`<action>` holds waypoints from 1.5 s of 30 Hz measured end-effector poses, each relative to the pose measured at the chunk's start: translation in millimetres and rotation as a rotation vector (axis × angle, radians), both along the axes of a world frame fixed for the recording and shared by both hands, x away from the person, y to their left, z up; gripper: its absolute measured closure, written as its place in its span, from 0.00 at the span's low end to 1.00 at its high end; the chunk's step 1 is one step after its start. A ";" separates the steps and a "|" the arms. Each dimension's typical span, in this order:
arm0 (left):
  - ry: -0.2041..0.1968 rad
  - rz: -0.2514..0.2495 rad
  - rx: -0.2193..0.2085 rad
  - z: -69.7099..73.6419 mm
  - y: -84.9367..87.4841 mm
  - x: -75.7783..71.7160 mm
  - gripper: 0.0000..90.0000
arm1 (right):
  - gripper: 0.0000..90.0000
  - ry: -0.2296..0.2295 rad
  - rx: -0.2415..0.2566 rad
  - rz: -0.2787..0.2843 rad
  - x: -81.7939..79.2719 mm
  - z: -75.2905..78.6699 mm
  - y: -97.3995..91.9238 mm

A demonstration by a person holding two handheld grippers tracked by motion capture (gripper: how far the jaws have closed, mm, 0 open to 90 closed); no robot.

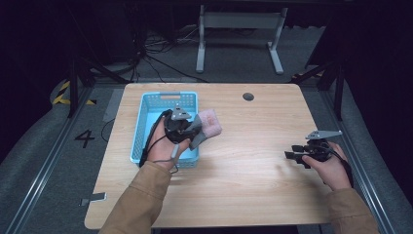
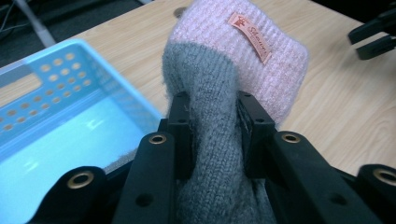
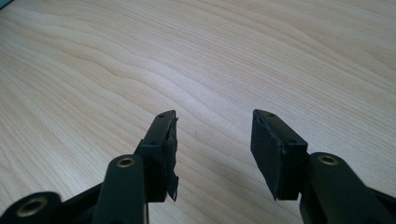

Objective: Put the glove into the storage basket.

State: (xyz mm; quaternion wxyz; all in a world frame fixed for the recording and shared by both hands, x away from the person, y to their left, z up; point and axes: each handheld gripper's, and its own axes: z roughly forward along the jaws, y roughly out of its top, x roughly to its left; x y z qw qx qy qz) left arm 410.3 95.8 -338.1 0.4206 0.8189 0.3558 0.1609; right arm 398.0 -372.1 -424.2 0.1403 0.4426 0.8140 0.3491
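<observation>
One sock (image 2: 219, 140) is what I'm working with: knitted, grey along the body, with a fuzzy pink cuff that carries a small orange tag. It hangs in the air over the near right corner of the basket (image 1: 141, 122), the pink end sticking out past the rim above the table (image 1: 253, 146). That basket is pale blue plastic with rows of holes in its walls, and what I can see of its floor in the left gripper view is bare. My left gripper (image 2: 215, 123) is clamped on the grey part of the sock, both pads pressed into the knit so that the fabric bunches between them, jaws only narrowly apart. My right gripper (image 3: 212, 140) sits well apart from all that, low over the bare wood near the right edge of the table, its jaws spread wide and nothing between them or touching them.
</observation>
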 end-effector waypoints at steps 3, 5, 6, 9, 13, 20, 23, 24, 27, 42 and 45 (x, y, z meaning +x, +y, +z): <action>-0.002 0.020 -0.007 -1.9 12.3 4.7 0.79 | 0.58 0.008 0.001 -0.002 -1.5 -1.5 -0.5; -0.004 0.042 -0.002 -2.6 21.0 7.5 0.79 | 0.57 0.009 -0.002 -0.007 -2.3 -2.1 -0.7; -0.006 0.048 -0.002 -3.1 24.5 8.9 0.79 | 0.57 0.011 -0.003 -0.009 -2.8 -2.6 -0.8; -0.002 0.062 0.004 -4.7 32.0 12.5 0.79 | 0.57 0.011 -0.005 -0.009 -3.8 -3.8 -1.2; -0.003 0.083 0.007 -8.6 41.3 18.4 0.79 | 0.57 0.015 -0.007 -0.014 -5.4 -4.5 -2.7; 0.022 0.127 0.041 -21.4 52.2 32.0 0.78 | 0.56 0.018 -0.003 -0.018 -7.1 -4.5 -4.2; 0.029 0.134 0.047 -27.2 55.1 38.3 0.78 | 0.56 0.016 -0.006 -0.020 -7.2 -5.1 -3.6; 0.034 0.141 0.048 -29.2 56.4 40.6 0.78 | 0.56 0.012 -0.009 -0.017 -7.0 -5.3 -3.6; 0.054 0.141 0.070 -36.5 59.1 47.4 0.78 | 0.56 0.014 -0.009 -0.019 -7.5 -5.5 -3.3; 0.125 0.111 0.120 -71.2 55.7 68.0 0.78 | 0.55 0.017 -0.018 -0.019 -9.7 -6.8 -3.4; 0.139 0.103 0.134 -76.1 55.4 72.3 0.78 | 0.55 0.016 -0.020 -0.022 -10.9 -7.4 -5.1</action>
